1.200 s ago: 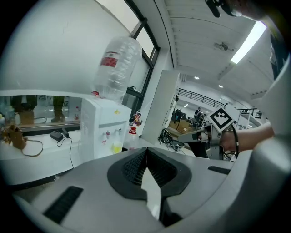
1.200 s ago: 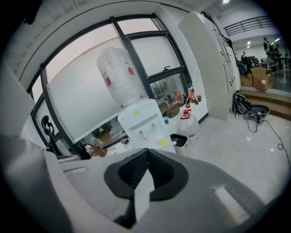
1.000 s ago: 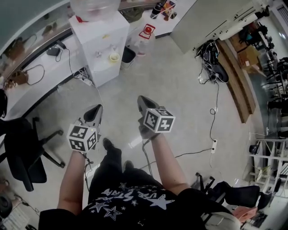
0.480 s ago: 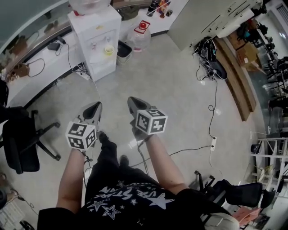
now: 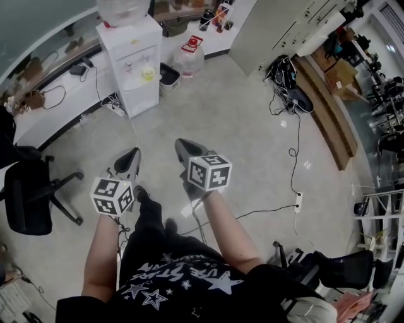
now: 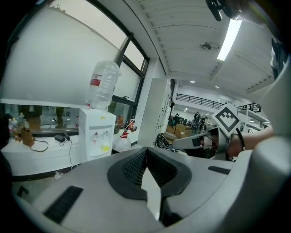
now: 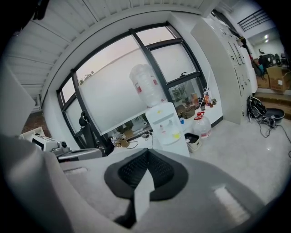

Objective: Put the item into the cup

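Two grey hand-held grippers are hovering side by side above the pale grey floor (image 5: 252, 139), both pointing forward. The left gripper (image 5: 131, 156) is keeping its black ribbed pads pressed together, and its own view is showing them meeting in one closed seam with nothing lying between them. The right gripper (image 5: 184, 149) is sitting just beside it, slightly further ahead in the head view, and its jaws are likewise resting closed on nothing. The person's bare forearms (image 5: 104, 252) are reaching down to both grippers, above a black shirt printed with white stars (image 5: 177, 284).

Well ahead of the grippers, a white floor-standing water dispenser (image 5: 132, 44) is standing at the floor's far edge, against a long white counter (image 5: 57, 104), and is bearing an upturned clear plastic bottle (image 5: 124, 9). The small yellow cup (image 5: 148, 73) is sitting in the dispenser's tap recess, well apart from both grippers.

Just beside the dispenser a black bin (image 5: 168, 73) is standing on the floor, and next to that a clear water jug with a red cap (image 5: 189, 55). A black wheeled office chair (image 5: 28, 205) is standing near the floor's left edge. A tangle of black cables (image 5: 284, 72) is lying toward the floor's right edge, and a white power strip (image 5: 298, 203) is lying nearer the person on that side.
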